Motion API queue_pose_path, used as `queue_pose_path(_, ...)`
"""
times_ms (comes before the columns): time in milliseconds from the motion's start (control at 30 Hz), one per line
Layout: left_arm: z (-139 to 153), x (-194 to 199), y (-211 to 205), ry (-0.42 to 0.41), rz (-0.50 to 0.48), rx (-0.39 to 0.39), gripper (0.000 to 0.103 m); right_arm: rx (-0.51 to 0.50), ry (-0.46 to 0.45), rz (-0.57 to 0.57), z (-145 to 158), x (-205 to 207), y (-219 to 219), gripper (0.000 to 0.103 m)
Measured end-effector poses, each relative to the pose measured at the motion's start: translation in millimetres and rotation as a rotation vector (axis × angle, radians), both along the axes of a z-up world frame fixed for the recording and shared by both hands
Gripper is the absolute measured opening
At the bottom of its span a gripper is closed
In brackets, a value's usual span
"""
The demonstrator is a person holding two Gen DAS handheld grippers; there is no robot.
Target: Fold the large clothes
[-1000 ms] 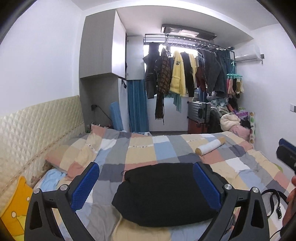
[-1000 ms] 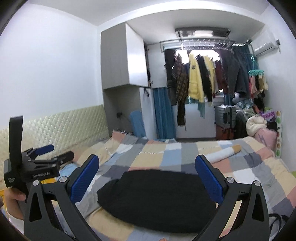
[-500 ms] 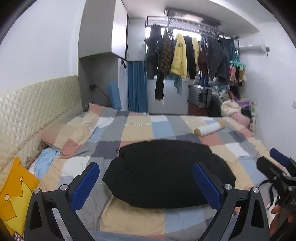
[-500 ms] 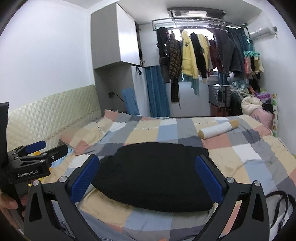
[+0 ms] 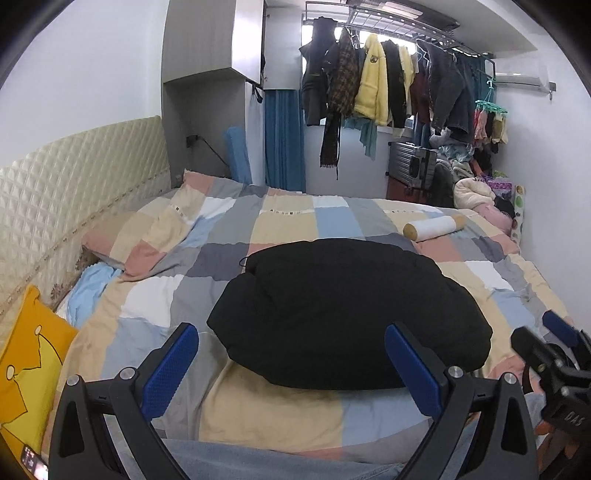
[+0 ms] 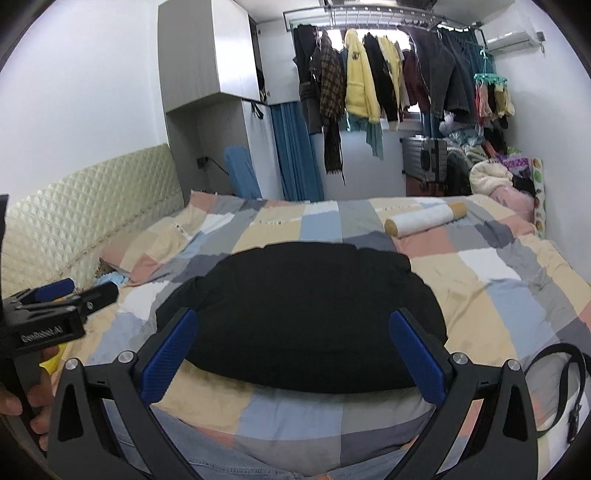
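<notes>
A home bedroom. Directly ahead of the claws, a bed (image 5: pixel 280 221) under a patchwork quilt (image 6: pixel 480 280), with a padded headboard (image 5: pixel 74 192) to the left. Farther ahead, an overhead rack (image 6: pixel 388 14) hung with jackets (image 6: pixel 360 88) and a blue curtain (image 5: pixel 284 140). Ahead and to the right, a suitcase (image 5: pixel 412 166), piled laundry (image 6: pixel 487 173) and a wall air conditioner (image 5: pixel 521 75).

The left gripper (image 5: pixel 291 363) is held level with its blue-padded fingers (image 5: pixel 170 363) spread wide, gripping nothing. The right gripper (image 6: pixel 295 350) matches it, jaws wide apart and empty, fingers (image 6: pixel 417 354) pointing forward. The two are held side by side, each at the edge of the other's view, with the person's left hand (image 6: pixel 22 398) wrapped around its handle.
</notes>
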State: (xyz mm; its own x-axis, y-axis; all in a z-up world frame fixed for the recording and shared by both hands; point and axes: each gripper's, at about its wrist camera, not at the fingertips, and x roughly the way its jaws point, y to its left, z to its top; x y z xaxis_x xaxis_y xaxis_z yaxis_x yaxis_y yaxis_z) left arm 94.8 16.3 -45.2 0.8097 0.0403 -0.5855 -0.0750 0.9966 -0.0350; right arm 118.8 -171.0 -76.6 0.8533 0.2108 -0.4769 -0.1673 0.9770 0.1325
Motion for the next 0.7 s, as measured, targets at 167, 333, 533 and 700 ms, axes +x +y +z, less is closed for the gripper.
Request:
queue_pose_path(167,-3.1,4.6,3.7,0.009,0.008,-0.004,0.102,-0.016,0.021,-0.004,-7.0,2.9,4.1,0.103)
queue_pose_path(333,-4.1,7.6,3.4,0.011,0.019,0.0,0.102,-0.003,0.02,-0.017,-5.3,2.0,2.5,0.103)
queue_pose_path(533,-3.6,6.1,4.9,0.014,0.016,-0.015,0.102,-0.001,0.021,-0.031,-3.9,0.9,-0.2,0.103)
queue_pose_path(700,-2.1,5.4,6.6,0.015,0.017,-0.016,0.102,-0.002,0.019,-0.028,-3.2,-0.8,0.1,0.103)
